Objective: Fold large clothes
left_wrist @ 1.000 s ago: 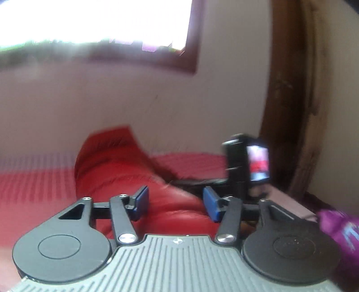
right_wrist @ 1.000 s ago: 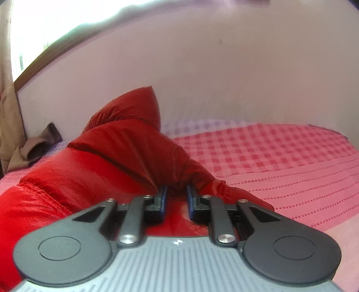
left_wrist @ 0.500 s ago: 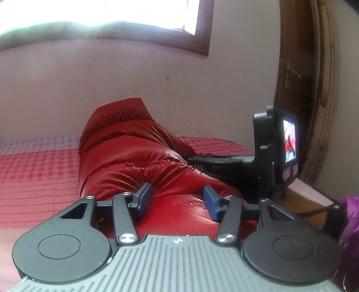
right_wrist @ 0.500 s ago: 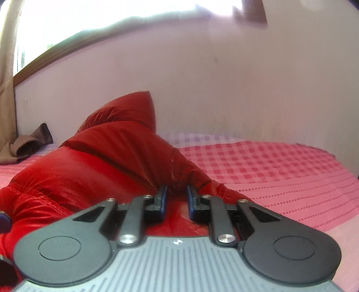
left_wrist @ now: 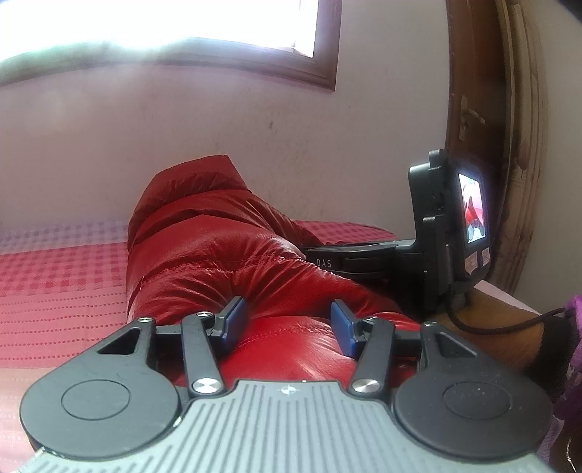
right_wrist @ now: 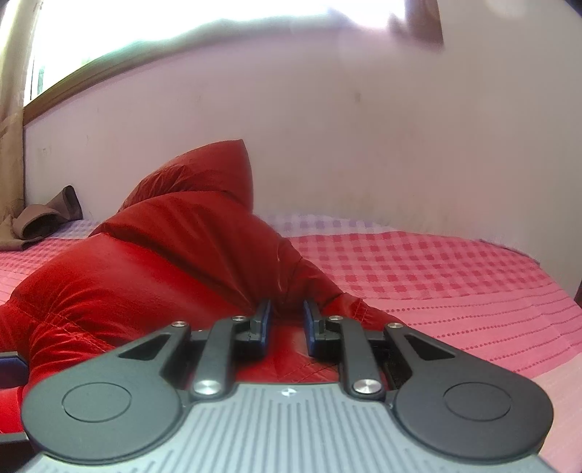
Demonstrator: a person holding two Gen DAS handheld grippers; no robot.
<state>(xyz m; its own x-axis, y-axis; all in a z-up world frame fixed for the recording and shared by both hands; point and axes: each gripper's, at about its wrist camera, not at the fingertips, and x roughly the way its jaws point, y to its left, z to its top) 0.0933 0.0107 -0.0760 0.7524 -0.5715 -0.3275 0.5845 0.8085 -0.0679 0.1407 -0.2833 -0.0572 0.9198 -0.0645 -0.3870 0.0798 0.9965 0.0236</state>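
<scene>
Since a second ago, the left gripper (left_wrist: pixel 287 320) has swung from a blurred, lower look to a steady one, and the window and the door now stand sharp in its view; the right gripper (right_wrist: pixel 287 320) has barely shifted, its view tipping only slightly.

Nearest in the left view, the left gripper's blue pads (left_wrist: pixel 232 320) stand wide apart, open, with a bulge of the red jacket (left_wrist: pixel 218 254) rising between them; whether the pads touch the cloth cannot be told. In the right view, the right gripper's pads (right_wrist: pixel 263 320) stand close together with a narrow gap, and a fold of the jacket (right_wrist: pixel 163 262) fills that gap, so it seems pinched, though the contact itself is hidden.

The jacket lies heaped on the bed (left_wrist: pixel 62 276), which has a red-and-pink checked cover (right_wrist: pixel 436 283). Its peaked end points up toward the wall. Just to the right of the heap in the left view, the right gripper's body and small lit screen (left_wrist: pixel 471 214) show.

Farther off, a brown cloth (right_wrist: pixel 43 218) lies at the bed's far left edge. Behind it all are the pale wall (right_wrist: pixel 363 145), the window (left_wrist: pixel 182 25), and the brown door (left_wrist: pixel 473 109).
</scene>
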